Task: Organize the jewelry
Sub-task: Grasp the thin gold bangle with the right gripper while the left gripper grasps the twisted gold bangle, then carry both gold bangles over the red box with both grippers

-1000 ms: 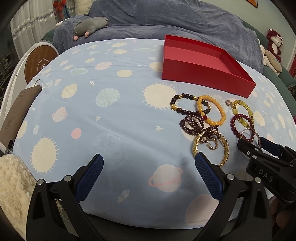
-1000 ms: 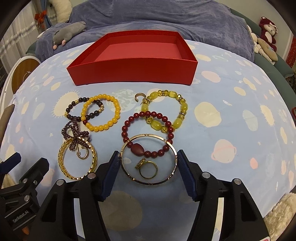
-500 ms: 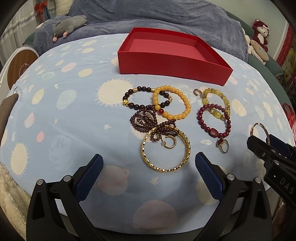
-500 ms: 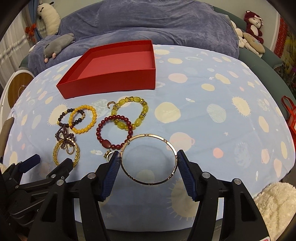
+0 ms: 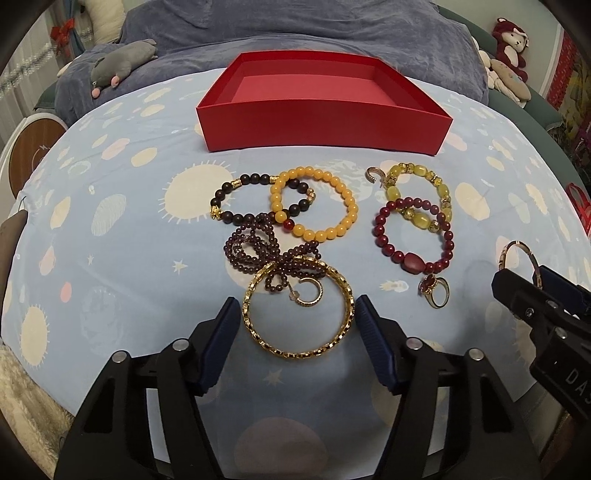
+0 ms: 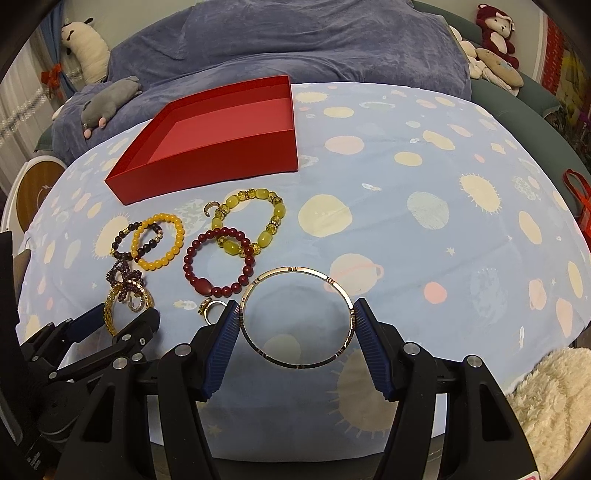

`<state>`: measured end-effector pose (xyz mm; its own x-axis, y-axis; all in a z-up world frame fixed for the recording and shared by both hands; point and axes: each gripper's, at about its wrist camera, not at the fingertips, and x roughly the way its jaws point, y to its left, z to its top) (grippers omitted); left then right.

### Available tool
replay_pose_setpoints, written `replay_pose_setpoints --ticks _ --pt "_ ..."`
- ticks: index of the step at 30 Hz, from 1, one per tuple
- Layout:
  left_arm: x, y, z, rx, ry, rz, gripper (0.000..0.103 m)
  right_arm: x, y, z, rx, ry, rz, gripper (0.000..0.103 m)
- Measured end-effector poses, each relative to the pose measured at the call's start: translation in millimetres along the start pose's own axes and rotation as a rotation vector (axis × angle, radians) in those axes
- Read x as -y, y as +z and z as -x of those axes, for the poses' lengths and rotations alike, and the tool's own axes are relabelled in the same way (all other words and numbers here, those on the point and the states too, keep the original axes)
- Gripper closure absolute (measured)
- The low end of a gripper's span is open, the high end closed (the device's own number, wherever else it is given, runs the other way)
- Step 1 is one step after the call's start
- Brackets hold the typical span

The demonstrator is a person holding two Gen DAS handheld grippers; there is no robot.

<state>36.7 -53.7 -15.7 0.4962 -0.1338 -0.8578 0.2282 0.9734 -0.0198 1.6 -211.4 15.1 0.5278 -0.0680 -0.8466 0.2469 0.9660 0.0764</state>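
Gold bangle [image 6: 296,316] flat in right claw [image 6: 295,332]

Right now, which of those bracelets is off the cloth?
The thin gold bangle: the right gripper pinches it between its pads, lifted. The chain-link gold bangle and the beaded ones lie on the cloth.

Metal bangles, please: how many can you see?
2. The thin bangle is clamped in the right gripper. The gold chain bangle lies on the cloth, between the left gripper's jaws.

A pale blue planet-printed sheet [image 5: 122,236] covers the bed, with a rumpled grey-blue velvet blanket [image 6: 295,40], grey plush mouse [image 5: 118,66] and red teddy bear [image 6: 495,22] behind.
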Motion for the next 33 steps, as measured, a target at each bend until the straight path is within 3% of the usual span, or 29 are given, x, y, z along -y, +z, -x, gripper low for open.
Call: replay_pose_setpoints --ticks 11,23,27,33 --pt "-4.6 -1.7 17.6 0.057 -0.029 0.011 0.047 -3.2 -2.6 4.7 0.012 0.019 0.010 0.043" --pt "-42.3 11.1 45.7 0.101 -0.025 0.105 0.047 -19.5 2.0 18.0 0.042 0.047 0.051 0.043" --pt "-47.0 32.2 51.0 0.129 -0.030 0.094 0.047 -27.2 20.6 20.3 0.059 0.072 0.063 0.043" --pt "-42.9 95.7 47.9 0.184 -0.062 0.056 0.047 -40.8 79.2 15.0 0.111 0.097 0.104 0.043"
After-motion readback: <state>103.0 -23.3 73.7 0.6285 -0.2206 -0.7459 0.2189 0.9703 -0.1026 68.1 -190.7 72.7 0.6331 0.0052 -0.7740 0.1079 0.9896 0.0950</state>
